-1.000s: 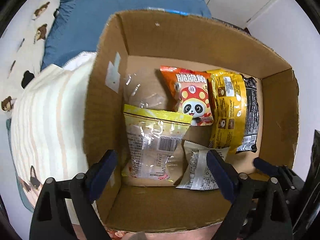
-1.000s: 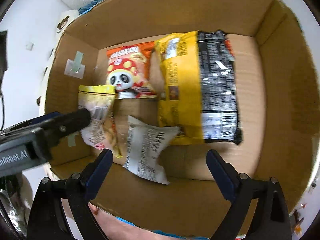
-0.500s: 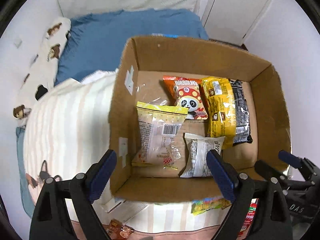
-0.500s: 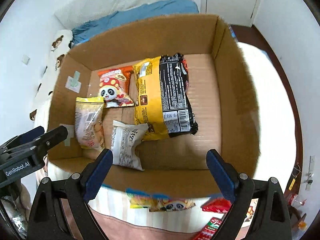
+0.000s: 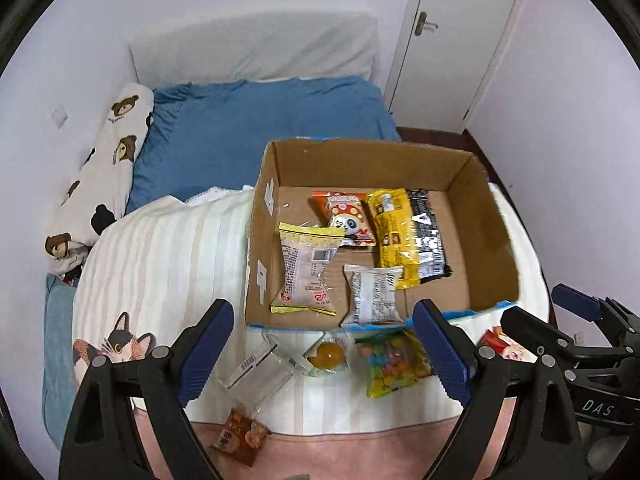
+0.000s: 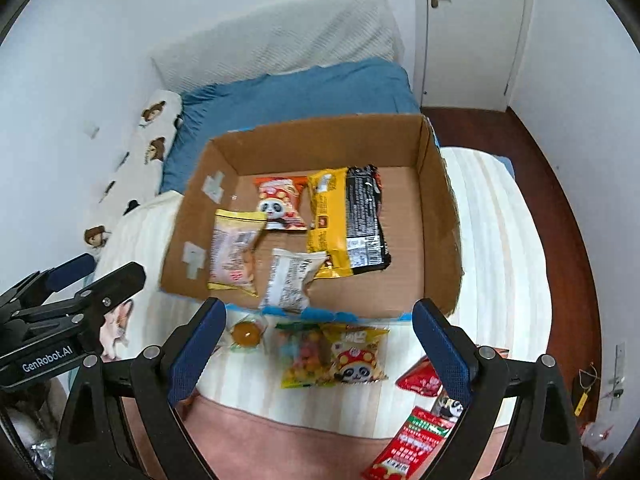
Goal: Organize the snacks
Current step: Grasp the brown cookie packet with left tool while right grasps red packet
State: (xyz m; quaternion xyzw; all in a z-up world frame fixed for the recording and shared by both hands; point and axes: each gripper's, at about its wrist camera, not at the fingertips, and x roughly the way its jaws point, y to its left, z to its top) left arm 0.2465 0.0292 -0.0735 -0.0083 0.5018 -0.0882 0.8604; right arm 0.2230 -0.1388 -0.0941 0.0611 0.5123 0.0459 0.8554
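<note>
An open cardboard box sits on the bed. It holds a yellow-edged clear packet, a white packet, an orange panda bag and a yellow-black bag. Loose snacks lie in front of it: a clear packet, a round orange sweet, a colourful candy bag, a yellow panda bag and red packets. My left gripper and right gripper are open and empty, held above the loose snacks.
A striped cream blanket covers the bed, with a pink cover at the near edge. A blue quilt and bear-print pillow lie behind the box. A brown snack packet lies near the front. A door stands at the back right.
Both grippers have pulled back and up away from the box. The bed, the room and the loose snacks in front of the box have come into view.
</note>
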